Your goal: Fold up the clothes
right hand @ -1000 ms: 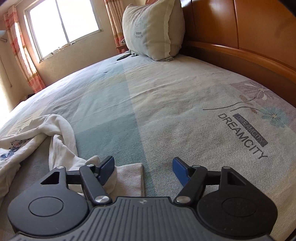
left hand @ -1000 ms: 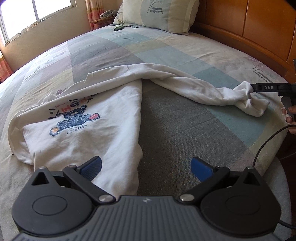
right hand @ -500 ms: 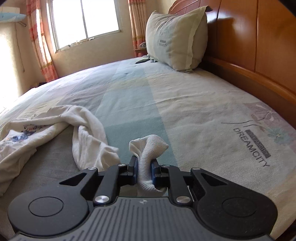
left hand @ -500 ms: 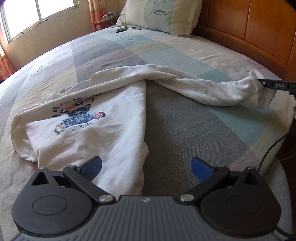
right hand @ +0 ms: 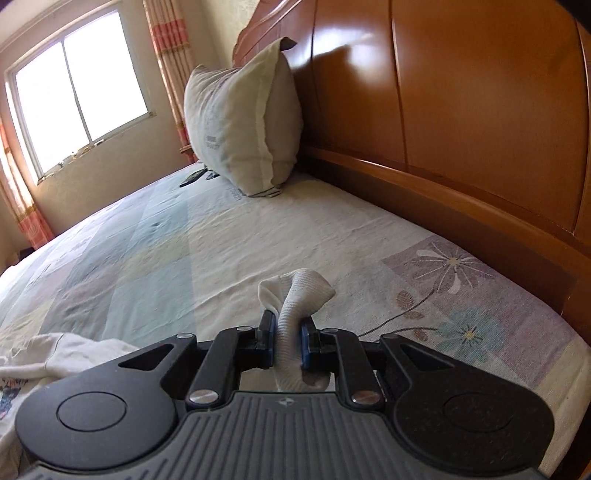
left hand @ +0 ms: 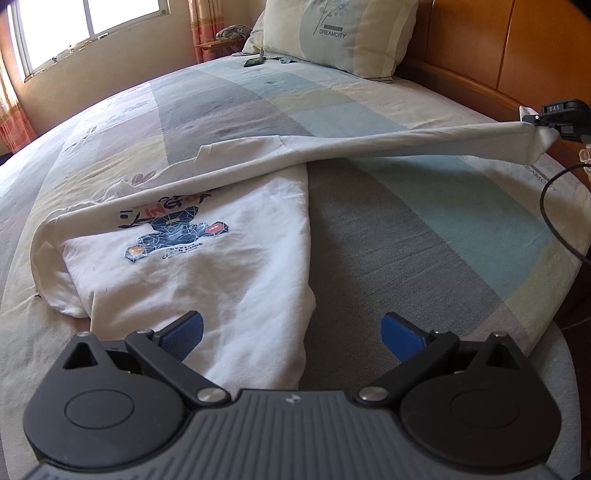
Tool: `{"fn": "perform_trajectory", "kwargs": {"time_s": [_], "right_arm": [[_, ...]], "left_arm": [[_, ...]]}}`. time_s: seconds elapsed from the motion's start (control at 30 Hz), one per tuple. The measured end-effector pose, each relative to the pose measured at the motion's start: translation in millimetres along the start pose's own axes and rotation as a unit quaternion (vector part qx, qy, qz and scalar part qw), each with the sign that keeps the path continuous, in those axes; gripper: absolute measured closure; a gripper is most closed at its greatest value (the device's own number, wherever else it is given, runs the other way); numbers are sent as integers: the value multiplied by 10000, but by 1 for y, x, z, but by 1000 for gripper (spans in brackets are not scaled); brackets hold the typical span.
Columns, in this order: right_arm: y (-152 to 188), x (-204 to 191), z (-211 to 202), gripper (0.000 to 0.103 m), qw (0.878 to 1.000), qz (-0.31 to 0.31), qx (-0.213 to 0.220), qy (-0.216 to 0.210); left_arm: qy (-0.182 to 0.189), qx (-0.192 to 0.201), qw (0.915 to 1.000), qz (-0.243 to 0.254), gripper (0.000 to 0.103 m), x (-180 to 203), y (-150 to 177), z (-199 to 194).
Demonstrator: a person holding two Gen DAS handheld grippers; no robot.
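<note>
Filling nearly the whole room, the bed [left hand: 424, 236] carries a patchwork cover of grey, blue and cream blocks and backs onto a tall wooden headboard [right hand: 461, 110]. A pale pillow [left hand: 332, 33] leans upright against that headboard at the bed's far end, near the window [right hand: 77, 88]. Across the near part of the bed lies a white sweatshirt [left hand: 207, 266], printed front facing up, its body bunched in folds. One long sleeve [left hand: 388, 144] runs from the sweatshirt toward the headboard side, stretched out and lifted clear of the cover. At its end, the right tool [right hand: 289, 341] has its pads pressed tight on the ribbed cuff [right hand: 295, 291], which pokes out beyond the fingers. Over the sweatshirt's hem, the left tool [left hand: 291, 332] hangs with its blue pads spread wide, gripping nothing.
</note>
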State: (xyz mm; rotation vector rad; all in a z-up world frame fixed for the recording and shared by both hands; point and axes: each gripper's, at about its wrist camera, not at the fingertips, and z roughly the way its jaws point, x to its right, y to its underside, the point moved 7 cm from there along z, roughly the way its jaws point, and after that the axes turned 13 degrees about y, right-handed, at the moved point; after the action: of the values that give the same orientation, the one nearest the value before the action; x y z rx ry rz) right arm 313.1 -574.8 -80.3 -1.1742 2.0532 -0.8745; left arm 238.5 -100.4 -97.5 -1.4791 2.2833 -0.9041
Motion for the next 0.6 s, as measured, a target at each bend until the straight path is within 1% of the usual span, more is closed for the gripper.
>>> {"fn": "perform_trajectory", "kwargs": {"time_s": [0.13, 0.2, 0.23, 0.3, 0.33, 0.5, 0.53, 0.6], "right_arm": [[-14, 19, 16, 86, 9985, 542, -110, -29], [-16, 26, 25, 85, 9965, 802, -253, -26], [-17, 30, 30, 81, 9952, 925, -311, 41], [-16, 42, 39, 71, 9917, 1105, -336, 568], [-15, 46, 40, 71, 9906, 1084, -309, 778], [-12, 34, 31, 70, 9938, 830, -94, 738], [-12, 24, 29, 70, 9957, 617, -48, 696], [-13, -1, 26, 70, 9991, 249, -45, 351]], "left_arm": [[-15, -24, 10000, -73, 1, -6, 0, 2], [-10, -47, 10000, -65, 1, -7, 0, 3], [-5, -55, 10000, -63, 1, -8, 0, 4], [14, -62, 10000, -54, 1, -8, 2, 3], [22, -64, 10000, -42, 1, -7, 2, 3], [14, -38, 10000, -46, 1, -10, -3, 3], [42, -10, 10000, -60, 1, -11, -5, 3], [142, 70, 9998, -103, 1, -11, -8, -1]]}}
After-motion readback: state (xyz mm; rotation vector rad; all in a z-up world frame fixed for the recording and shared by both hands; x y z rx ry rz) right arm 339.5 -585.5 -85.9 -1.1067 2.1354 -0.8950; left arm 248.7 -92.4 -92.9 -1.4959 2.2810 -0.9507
